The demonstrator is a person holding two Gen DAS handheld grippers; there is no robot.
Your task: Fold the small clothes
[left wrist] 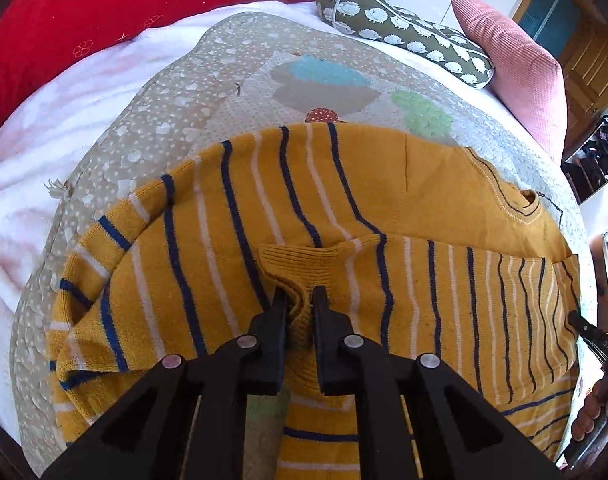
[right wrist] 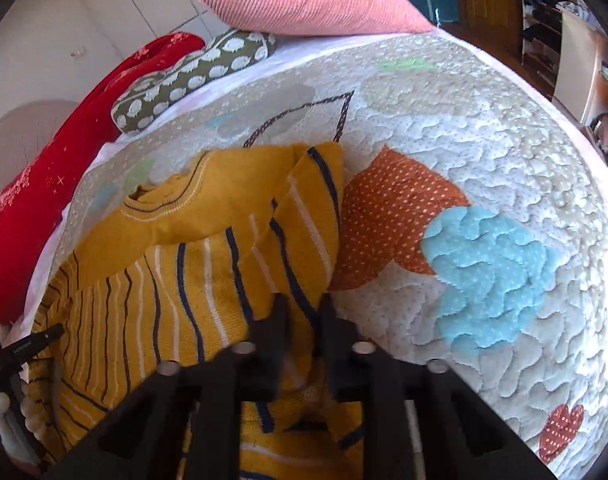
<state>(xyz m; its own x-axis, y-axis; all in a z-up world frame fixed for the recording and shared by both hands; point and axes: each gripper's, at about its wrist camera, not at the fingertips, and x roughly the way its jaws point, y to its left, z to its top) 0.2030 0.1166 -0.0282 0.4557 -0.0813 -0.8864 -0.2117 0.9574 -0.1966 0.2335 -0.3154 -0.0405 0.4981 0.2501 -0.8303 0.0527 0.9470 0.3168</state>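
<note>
A small mustard-yellow sweater (left wrist: 432, 200) with navy and white stripes lies on a quilted bedspread (left wrist: 175, 120). Its neckline is at the right in the left wrist view. One sleeve is folded across the body. My left gripper (left wrist: 299, 300) is shut on the ribbed cuff (left wrist: 299, 268) of that sleeve. In the right wrist view the sweater (right wrist: 207, 200) lies left of centre. My right gripper (right wrist: 304, 308) is shut on the striped sleeve (right wrist: 304, 216) near the shoulder side. The right gripper's tip also shows at the right edge of the left wrist view (left wrist: 584, 326).
A red cushion (left wrist: 83, 12), a green hedgehog-print bolster (left wrist: 404, 28) and a pink pillow (left wrist: 512, 60) lie along the far side of the bed. A white fleece blanket (left wrist: 35, 152) lies left. The quilt (right wrist: 484, 160) stretches right of the sweater.
</note>
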